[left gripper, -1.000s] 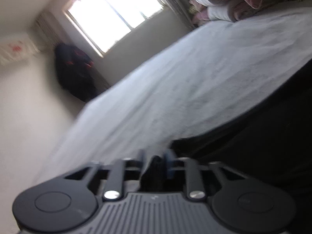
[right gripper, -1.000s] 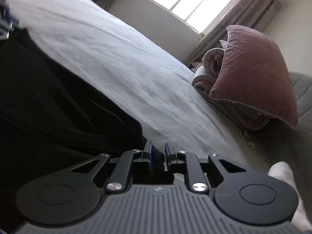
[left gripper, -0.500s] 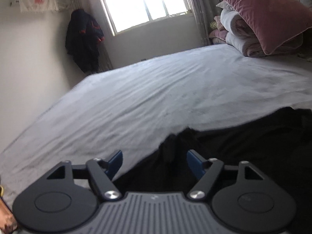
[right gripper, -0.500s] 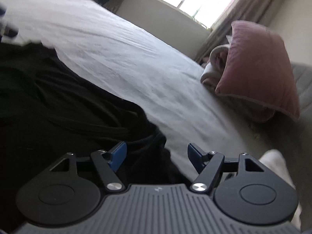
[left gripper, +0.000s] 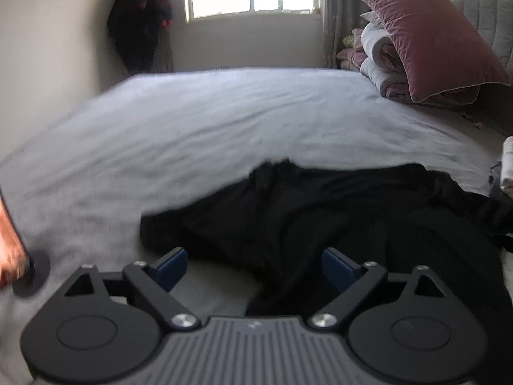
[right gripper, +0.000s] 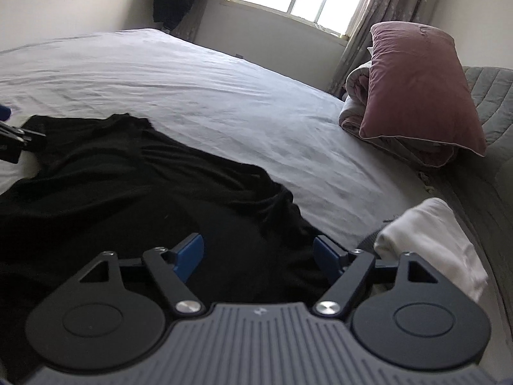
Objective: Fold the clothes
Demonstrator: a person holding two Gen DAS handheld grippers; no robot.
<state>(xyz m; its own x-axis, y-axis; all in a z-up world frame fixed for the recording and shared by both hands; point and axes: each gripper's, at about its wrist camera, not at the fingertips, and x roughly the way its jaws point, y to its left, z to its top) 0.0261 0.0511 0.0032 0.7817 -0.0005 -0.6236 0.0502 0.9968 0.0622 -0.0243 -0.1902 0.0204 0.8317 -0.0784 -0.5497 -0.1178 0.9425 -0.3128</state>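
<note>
A black garment (left gripper: pixel 320 211) lies rumpled on the near part of the white bed sheet (left gripper: pixel 224 122). It also shows in the right wrist view (right gripper: pixel 128 186). My left gripper (left gripper: pixel 255 268) is open and empty, just above the garment's near left edge. My right gripper (right gripper: pixel 259 256) is open and empty over the garment's near right part. The left gripper's tip (right gripper: pixel 12 141) shows at the far left edge of the right wrist view, by the garment's far corner.
A pink pillow (right gripper: pixel 416 89) rests on rolled bedding (right gripper: pixel 356 102) at the head of the bed. A folded white cloth (right gripper: pixel 433 240) lies near my right gripper. A dark coat (left gripper: pixel 138 19) hangs by the window. The bed sheet (right gripper: pixel 192 89) stretches beyond the garment.
Both grippers were shut on the black garment a second ago. They have opened and let it go, and it now lies on the bed. Both have drawn back.
</note>
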